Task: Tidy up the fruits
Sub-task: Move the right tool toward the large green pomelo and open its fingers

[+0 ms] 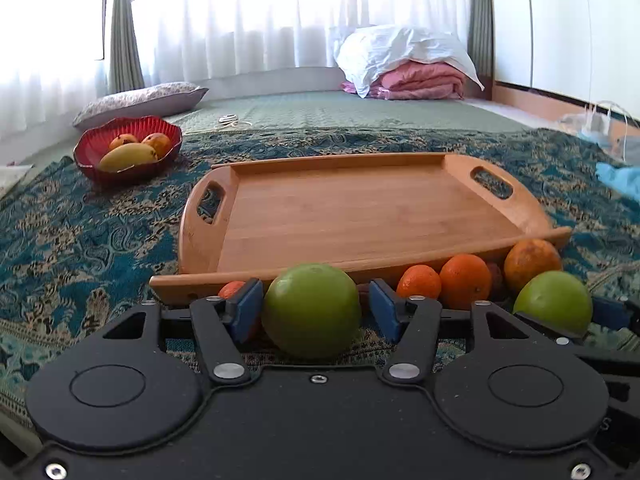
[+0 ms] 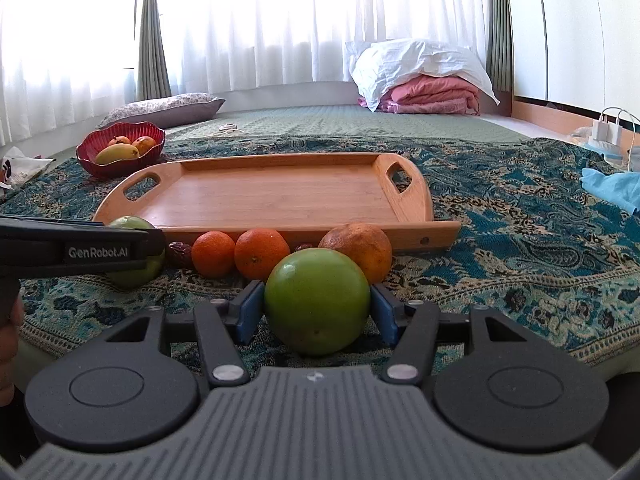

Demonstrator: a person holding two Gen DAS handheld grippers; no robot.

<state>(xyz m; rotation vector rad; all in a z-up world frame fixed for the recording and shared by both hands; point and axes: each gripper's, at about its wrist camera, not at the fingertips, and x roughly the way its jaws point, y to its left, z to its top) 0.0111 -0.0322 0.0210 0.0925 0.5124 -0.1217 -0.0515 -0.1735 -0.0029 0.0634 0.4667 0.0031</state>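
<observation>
While each gripper straddles its own green fruit, nothing is lifted: both fruits sit on the patterned blanket [image 2: 520,240], in front of the near rim of the wooden tray [image 1: 360,216].

The left gripper [image 1: 316,308] stands wide around the left green fruit [image 1: 312,310], one pad looking close to the skin and the other showing a gap. The right gripper [image 2: 316,306] is narrower about the right green fruit [image 2: 317,300], its pads at or nearly at the sides; I cannot tell if it presses.

Lined along the rim are the oranges [image 2: 262,254], probably so they can go straight onto the bare tray. A red bowl [image 2: 120,152] with mangoes sits well apart at far left.

Being nearly round, the green fruits have no clear long axis or heading; the tray's long axis runs left to right.
</observation>
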